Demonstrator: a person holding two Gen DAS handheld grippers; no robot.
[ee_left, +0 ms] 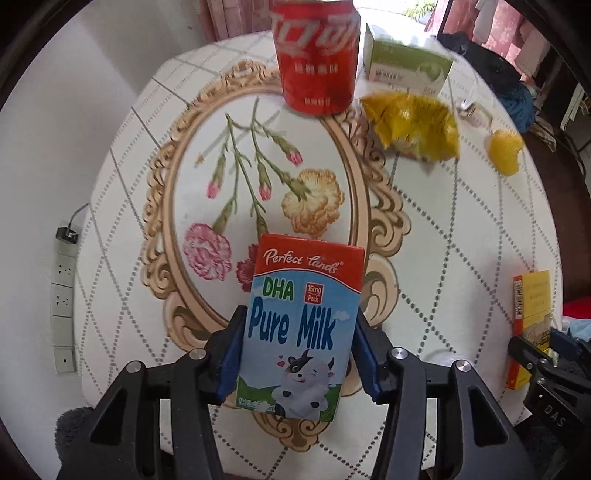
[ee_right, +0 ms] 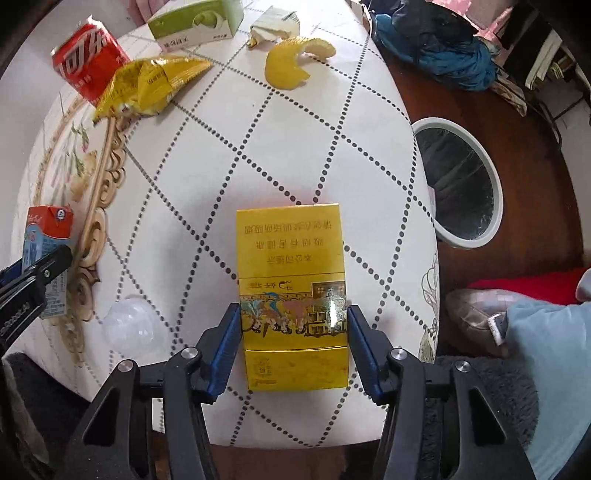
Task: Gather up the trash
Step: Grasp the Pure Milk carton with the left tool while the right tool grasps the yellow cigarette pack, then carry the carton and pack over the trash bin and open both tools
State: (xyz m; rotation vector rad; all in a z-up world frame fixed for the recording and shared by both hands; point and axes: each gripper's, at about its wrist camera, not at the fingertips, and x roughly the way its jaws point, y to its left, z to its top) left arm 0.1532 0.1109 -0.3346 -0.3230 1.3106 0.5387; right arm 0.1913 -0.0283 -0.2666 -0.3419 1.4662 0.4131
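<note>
My left gripper (ee_left: 298,325) is shut on a blue and red "Pure Milk" carton (ee_left: 303,295), held upright over the round floral tablecloth (ee_left: 443,240). My right gripper (ee_right: 292,314) is shut on a yellow cigarette box (ee_right: 291,258), near the table's right edge. On the far side of the table stand a red cola can (ee_left: 317,62) and a green carton (ee_left: 406,62). A crumpled yellow snack bag (ee_left: 413,125) and a yellow peel (ee_left: 506,151) lie beside them. In the right wrist view, a white-rimmed bin (ee_right: 443,123) with a black liner stands on the floor to the right.
A torn white carton (ee_right: 273,26) lies at the far edge and a clear plastic cup (ee_right: 129,325) near the front. A power strip (ee_left: 62,288) runs along the wall at left. Dark and blue clothes (ee_right: 443,48) are heaped beyond the bin.
</note>
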